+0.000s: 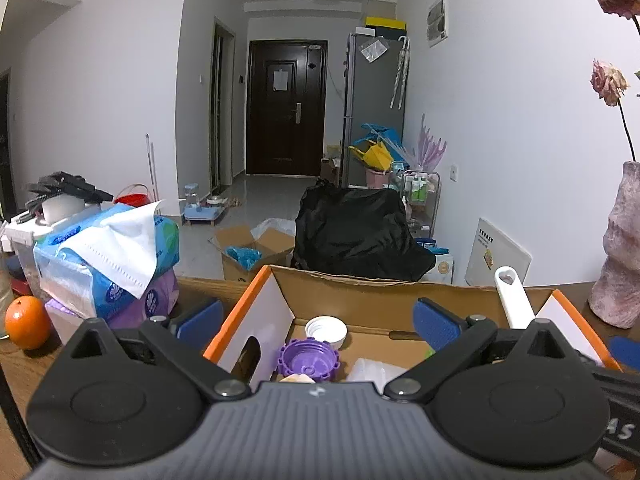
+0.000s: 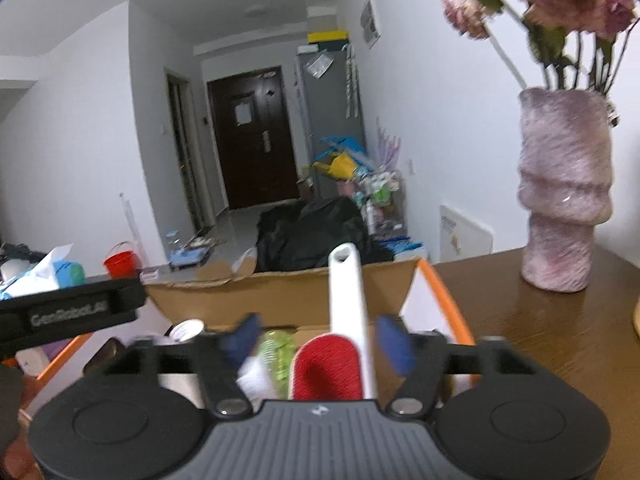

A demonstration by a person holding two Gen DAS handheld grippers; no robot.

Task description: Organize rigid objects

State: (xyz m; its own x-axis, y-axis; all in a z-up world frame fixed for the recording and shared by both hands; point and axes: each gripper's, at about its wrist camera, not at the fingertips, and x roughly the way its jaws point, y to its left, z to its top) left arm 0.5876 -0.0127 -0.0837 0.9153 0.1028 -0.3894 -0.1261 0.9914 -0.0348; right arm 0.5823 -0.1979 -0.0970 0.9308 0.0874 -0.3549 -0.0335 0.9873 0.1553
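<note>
1. Progress looks well along, by my reading: the box (image 1: 352, 300) on the counter (image 2: 520, 320) already holds a white cap (image 1: 326, 330), a purple cap (image 1: 309, 360) and a clear container (image 1: 372, 368), plus a green ribbed item (image 2: 276, 350) seen from the right wrist.
2. Your lint brush (image 2: 344, 344) now sits in the box too, red pad low and white handle leaning up over the far wall.
3. Your right gripper (image 2: 320, 346) has its fingers apart. The brush lies between them, but the blue pads (image 2: 394, 344) stand clear of the handle, so you are not gripping it.
4. Your left gripper (image 1: 320, 320) also has its fingers spread wide, with nothing clamped. One pad sits outside the box's left flap, the other over the interior.
5. Both grippers tilt slightly downward over the near edge of the box, side by side, and the left one's body shows at the left of the right wrist view.
6. Left on the counter are an orange (image 1: 27, 322), tissue packs (image 1: 104, 256) and a vase (image 2: 560, 184). Whether any of these should be sorted, I cannot tell.
</note>
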